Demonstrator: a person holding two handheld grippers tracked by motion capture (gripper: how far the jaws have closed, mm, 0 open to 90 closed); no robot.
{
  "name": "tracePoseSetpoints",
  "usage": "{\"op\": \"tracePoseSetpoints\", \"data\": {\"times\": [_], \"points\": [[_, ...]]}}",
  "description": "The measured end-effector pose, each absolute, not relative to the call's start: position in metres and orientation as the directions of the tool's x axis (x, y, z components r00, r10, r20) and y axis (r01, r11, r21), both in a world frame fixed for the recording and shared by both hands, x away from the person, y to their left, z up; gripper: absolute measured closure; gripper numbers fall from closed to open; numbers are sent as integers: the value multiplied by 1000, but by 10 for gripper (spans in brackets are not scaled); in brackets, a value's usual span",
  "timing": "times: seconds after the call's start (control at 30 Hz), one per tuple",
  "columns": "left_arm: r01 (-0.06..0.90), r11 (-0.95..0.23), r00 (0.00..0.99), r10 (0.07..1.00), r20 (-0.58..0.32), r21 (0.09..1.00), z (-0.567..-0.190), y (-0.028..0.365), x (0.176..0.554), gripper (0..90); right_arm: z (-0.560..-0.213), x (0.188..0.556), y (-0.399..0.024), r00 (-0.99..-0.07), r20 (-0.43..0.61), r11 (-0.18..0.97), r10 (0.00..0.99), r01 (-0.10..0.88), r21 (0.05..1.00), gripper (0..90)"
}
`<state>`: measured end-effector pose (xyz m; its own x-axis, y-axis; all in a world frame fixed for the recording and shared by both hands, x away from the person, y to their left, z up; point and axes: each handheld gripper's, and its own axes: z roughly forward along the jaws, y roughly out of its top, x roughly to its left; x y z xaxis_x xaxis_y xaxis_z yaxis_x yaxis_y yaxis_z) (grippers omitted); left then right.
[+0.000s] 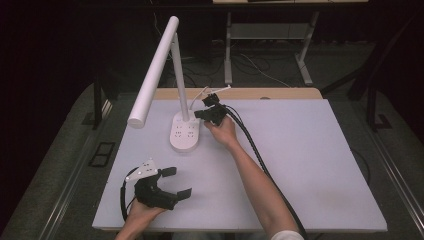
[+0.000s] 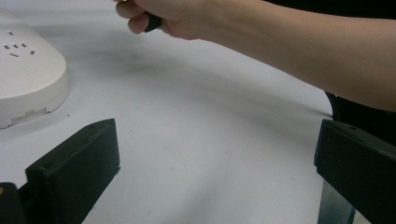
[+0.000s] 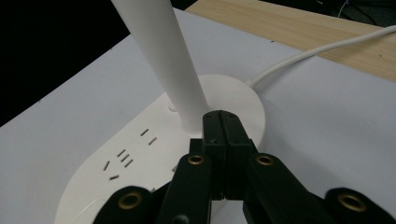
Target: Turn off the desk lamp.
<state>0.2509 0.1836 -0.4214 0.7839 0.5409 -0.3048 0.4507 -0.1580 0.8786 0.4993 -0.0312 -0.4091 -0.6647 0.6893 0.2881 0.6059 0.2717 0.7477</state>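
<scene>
right gripper (image 3: 221,122) jaws closed at lamp base (image 3: 140,158)

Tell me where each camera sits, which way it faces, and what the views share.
High view: above the person's side, looking forward and down on the table; both forearms, left gripper and right gripper show.
Left gripper view: rides the left gripper, looking level across the table between open jaws; right hand beyond.
Right gripper view: rides the right gripper, jaws shut, tips at the lamp's pole foot.
All three share the lamp base.
</scene>
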Motion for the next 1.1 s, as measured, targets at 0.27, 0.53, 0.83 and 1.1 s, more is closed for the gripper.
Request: {"op": "tracePoseSetpoints", "data": {"times": [0.27, 0.53, 0.83, 1.1], "points": [[450, -165, 785, 541, -301, 878, -422, 183, 251, 0, -396, 488, -49, -682, 270, 280, 680, 582, 764, 900], [451, -171, 787, 539, -300, 876, -422, 181, 250, 0, -384, 473, -82, -666, 274, 258, 693, 585, 769, 807], [451, -177, 787, 542, -296, 874, -422, 180, 250, 0, -367, 451, -120, -656, 267, 239, 706, 575, 782, 503], [456, -184, 788, 539, -299, 871, -423, 178, 249, 0, -362, 431, -146, -682, 257, 261, 685, 559, 787, 122]]}}
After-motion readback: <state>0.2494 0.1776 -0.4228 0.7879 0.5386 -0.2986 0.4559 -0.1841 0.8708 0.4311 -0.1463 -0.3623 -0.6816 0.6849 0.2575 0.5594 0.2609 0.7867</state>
